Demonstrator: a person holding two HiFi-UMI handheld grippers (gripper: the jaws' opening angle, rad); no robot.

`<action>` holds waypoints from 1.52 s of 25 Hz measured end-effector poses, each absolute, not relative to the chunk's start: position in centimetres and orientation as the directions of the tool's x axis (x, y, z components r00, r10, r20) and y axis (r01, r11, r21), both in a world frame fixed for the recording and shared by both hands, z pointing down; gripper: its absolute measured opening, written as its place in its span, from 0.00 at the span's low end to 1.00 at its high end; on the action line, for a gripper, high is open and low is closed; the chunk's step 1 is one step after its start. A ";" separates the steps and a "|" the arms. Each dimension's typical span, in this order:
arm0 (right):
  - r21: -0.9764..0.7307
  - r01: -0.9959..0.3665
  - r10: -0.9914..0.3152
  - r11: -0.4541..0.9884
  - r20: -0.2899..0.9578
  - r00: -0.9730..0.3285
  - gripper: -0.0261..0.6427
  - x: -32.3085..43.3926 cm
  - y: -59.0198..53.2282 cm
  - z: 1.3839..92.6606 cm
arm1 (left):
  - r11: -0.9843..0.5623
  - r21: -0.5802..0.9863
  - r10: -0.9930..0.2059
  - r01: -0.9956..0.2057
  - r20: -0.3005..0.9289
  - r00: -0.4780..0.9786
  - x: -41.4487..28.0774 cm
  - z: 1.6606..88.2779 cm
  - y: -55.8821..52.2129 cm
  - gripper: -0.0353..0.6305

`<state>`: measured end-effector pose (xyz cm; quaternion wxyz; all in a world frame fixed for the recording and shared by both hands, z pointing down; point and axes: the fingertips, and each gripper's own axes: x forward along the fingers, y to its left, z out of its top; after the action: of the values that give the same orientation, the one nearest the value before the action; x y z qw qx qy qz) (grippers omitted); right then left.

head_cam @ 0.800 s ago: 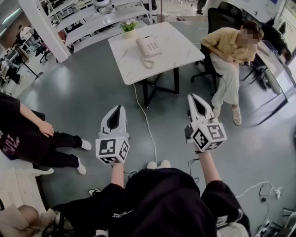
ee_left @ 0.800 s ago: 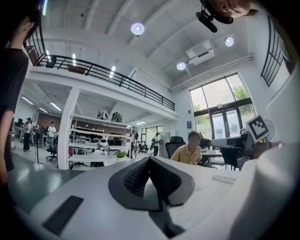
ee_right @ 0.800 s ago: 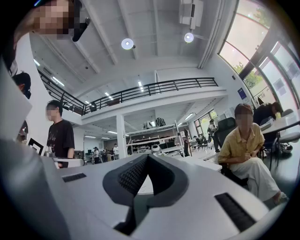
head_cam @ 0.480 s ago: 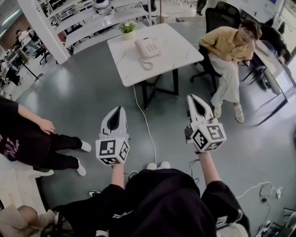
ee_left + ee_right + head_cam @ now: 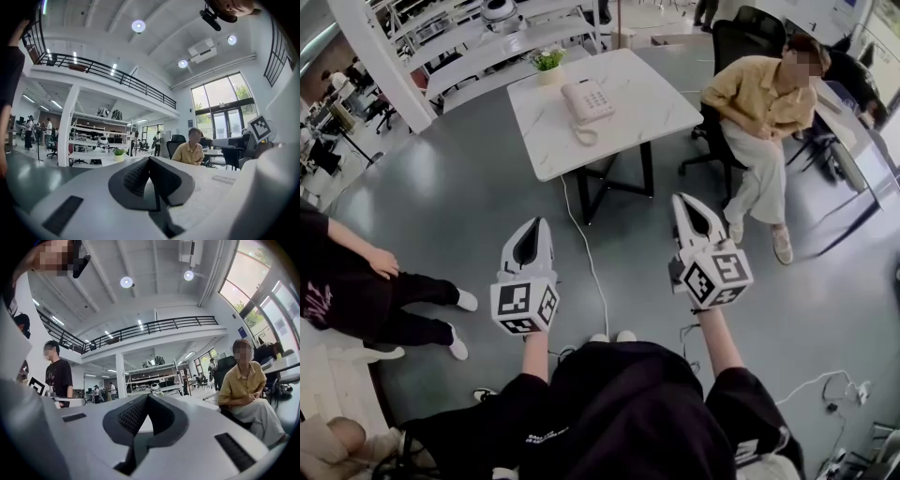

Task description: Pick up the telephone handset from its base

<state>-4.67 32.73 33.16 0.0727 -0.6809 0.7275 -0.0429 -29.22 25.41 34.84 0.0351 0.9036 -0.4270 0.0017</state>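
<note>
A pale telephone stands on the white marble table far ahead in the head view. Its handset lies on the base, and a coiled cord hangs toward the table's near edge. Both grippers are held level over the grey floor, well short of the table. My left gripper is shut with nothing between its jaws, which meet at the tips in the left gripper view. My right gripper is also shut and empty. Neither gripper view shows the telephone.
A small potted plant stands at the table's far corner. A person in a yellow shirt sits on a black chair to the table's right. Another person's legs stretch in from the left. A white cable runs across the floor.
In the head view the table and telephone have drifted a little left, and both grippers sit slightly higher. Both stay shut.
</note>
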 end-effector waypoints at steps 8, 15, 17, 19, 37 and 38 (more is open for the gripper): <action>-0.165 -0.983 -0.996 0.085 -0.046 -0.079 0.03 -1.9 30.8 33.8 | -0.619 0.057 -0.781 -0.783 0.057 0.622 -26.2 35.8 24.9 0.05; -0.176 -0.980 -0.995 0.096 -0.036 -0.091 0.03 0.2 27.8 35.0 | -0.614 0.063 -0.783 -0.787 0.070 0.617 -23.7 36.3 21.7 0.05; -0.179 -0.979 -0.995 0.096 -0.027 -0.092 0.03 1.1 26.6 35.4 | -0.618 0.070 -0.779 -0.783 0.080 0.622 -22.5 36.8 20.4 0.05; -0.176 -0.980 -0.995 0.095 -0.013 -0.094 0.03 1.9 25.4 36.0 | -0.620 0.077 -0.775 -0.781 0.093 0.625 -21.5 37.5 19.2 0.05; -0.171 -0.977 -0.990 0.127 0.034 -0.135 0.03 8.3 5.3 37.8 | -0.614 0.115 -0.766 -0.781 0.153 0.624 -13.1 40.5 -0.2 0.05; -0.171 -0.976 -0.990 0.131 0.038 -0.139 0.03 8.3 4.3 38.0 | -0.610 0.117 -0.767 -0.784 0.158 0.621 -13.0 40.7 -1.0 0.05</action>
<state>8.33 4.32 38.02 0.0422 -0.6547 0.7507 -0.0774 -13.05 -0.98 40.68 0.0876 0.8961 -0.4327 0.0461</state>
